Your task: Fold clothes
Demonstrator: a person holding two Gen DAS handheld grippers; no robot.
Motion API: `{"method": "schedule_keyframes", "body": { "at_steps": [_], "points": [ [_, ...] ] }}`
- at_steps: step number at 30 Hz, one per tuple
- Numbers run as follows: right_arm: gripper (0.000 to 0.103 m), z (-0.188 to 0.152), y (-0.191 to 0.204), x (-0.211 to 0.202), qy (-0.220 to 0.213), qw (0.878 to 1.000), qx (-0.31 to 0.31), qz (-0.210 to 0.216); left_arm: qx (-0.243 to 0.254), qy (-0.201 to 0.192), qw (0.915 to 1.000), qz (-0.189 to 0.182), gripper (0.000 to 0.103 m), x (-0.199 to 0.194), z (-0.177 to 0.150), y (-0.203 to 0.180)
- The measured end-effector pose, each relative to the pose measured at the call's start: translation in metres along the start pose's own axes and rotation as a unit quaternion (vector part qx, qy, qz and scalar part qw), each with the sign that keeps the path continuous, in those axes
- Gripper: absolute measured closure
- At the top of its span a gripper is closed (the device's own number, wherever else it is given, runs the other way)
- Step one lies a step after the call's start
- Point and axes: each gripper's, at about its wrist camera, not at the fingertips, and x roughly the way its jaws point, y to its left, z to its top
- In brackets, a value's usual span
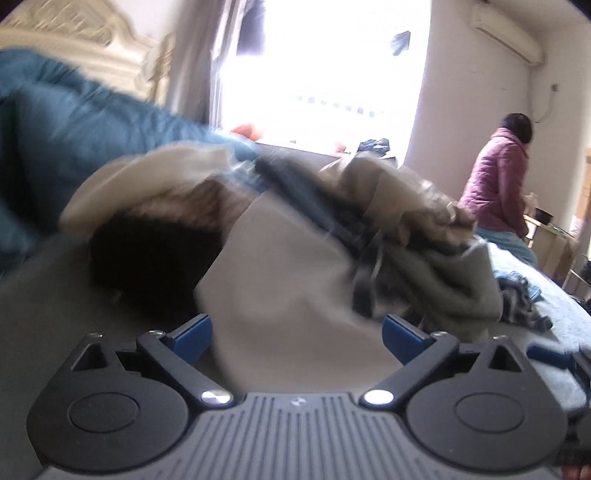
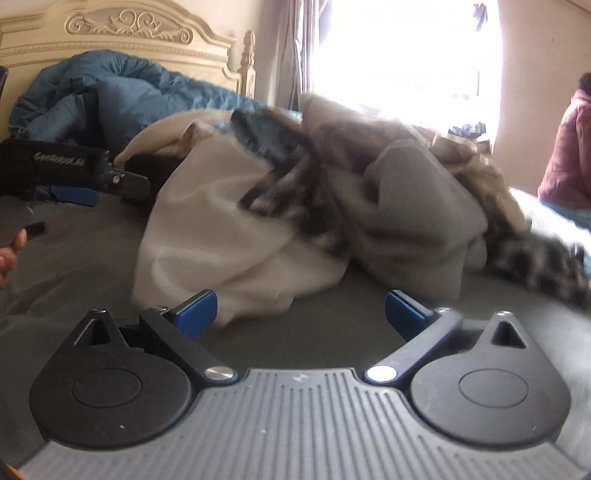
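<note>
Bedroom, grey bed (image 2: 74, 258) with carved headboard (image 2: 129, 33) at 11 o'clock. Pile of clothes (image 2: 295, 192) heaped mid-bed at 12 o'clock. Left hand-held gripper (image 1: 297, 338) spread wide, empty, pale garment (image 1: 280, 280) between fingers. Right hand-held gripper (image 2: 301, 314) likewise wide, empty, just short of pile.

A blue quilt (image 2: 122, 99) lies bunched at the bed's head end against a carved cream headboard (image 2: 129, 33). Beyond the bed's far edge, a person in a purple jacket (image 1: 496, 184) stands beside a bright window (image 1: 321, 70); an air conditioner (image 1: 506, 33) hangs above.
</note>
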Motion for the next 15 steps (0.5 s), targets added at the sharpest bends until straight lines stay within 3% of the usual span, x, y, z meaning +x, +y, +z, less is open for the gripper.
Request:
{"method": "schedule_keyframes", "body": {
  "at_steps": [5, 7, 10, 13, 15],
  "points": [
    [0.010, 0.059, -0.044, 0.023, -0.047, 0.998, -0.007, -0.043, -0.042, -0.025, 0.9953, -0.084, 0.004, 0.044, 0.060, -0.028],
    [0.016, 0.080, -0.063, 0.033, -0.059, 0.997, 0.006, -0.051, -0.036, -0.023, 0.9930, -0.110, 0.004, 0.068, 0.080, -0.045],
    [0.022, 0.104, -0.083, 0.054, -0.065, 0.996, -0.012, -0.065, -0.008, 0.009, 0.9939, -0.109, 0.004, 0.110, 0.096, -0.071],
    [0.024, 0.114, -0.122, 0.080, -0.042, 0.995, 0.080, -0.032, -0.006, 0.021, 0.9944, -0.104, 0.004, 0.147, 0.096, -0.084],
    [0.025, 0.111, -0.157, 0.094, -0.035, 0.981, 0.192, -0.003, -0.009, 0.033, 0.9957, -0.086, 0.005, 0.170, 0.096, -0.092]
  ]
}}
